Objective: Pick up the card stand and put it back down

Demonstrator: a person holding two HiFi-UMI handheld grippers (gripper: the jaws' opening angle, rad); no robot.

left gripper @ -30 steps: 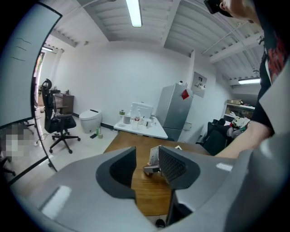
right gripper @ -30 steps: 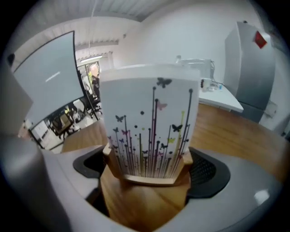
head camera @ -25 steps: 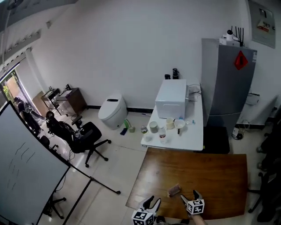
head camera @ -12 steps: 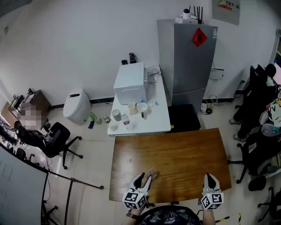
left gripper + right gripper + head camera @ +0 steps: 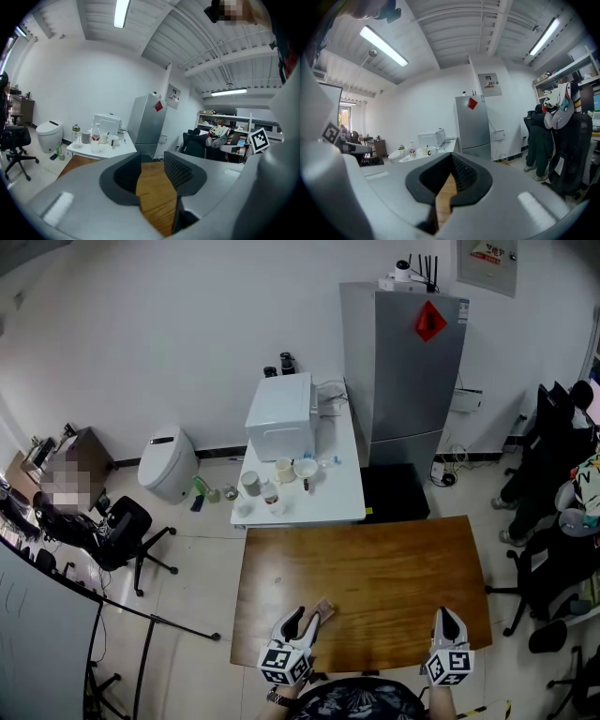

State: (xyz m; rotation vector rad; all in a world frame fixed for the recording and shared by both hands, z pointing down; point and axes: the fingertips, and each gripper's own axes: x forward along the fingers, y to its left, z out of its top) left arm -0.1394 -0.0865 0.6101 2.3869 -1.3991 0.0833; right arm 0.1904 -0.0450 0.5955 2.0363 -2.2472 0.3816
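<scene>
Head view, near edge of wooden table (image 5: 375, 559): card stand (image 5: 324, 607), small and tan, resting on the wood just beyond the left gripper (image 5: 304, 621), close by its right jaw tip and not between the jaws. Left gripper view: jaws spread, only bare table wood in the gap, stand out of sight there. Pose equally fitting a stand about to be gripped and one just set back down; not to be settled from this moment. Left gripper aimed toward the stand, probably as the working tool for it. Right gripper (image 5: 448, 617): well apart at the table's near right, jaws drawn together at the tips on nothing, seemingly parked clear of the work. Surface: brown varnished wood, otherwise bare apart from the stand, wide and level, ample room around the stand. Room: white side table (image 5: 347, 502) butted against the far edge, carrying a white box appliance (image 5: 280, 416) and cups with a bottle (image 5: 281, 472); grey fridge (image 5: 403, 371) behind, red diamond sticker on its door; white toilet-shaped unit (image 5: 169, 463) by the wall; black office chair (image 5: 127, 526) at left; whiteboard on a stand (image 5: 37, 634) at lower left; further chairs hung with clothing (image 5: 562, 549) at right; pale tiled floor, white walls.
</scene>
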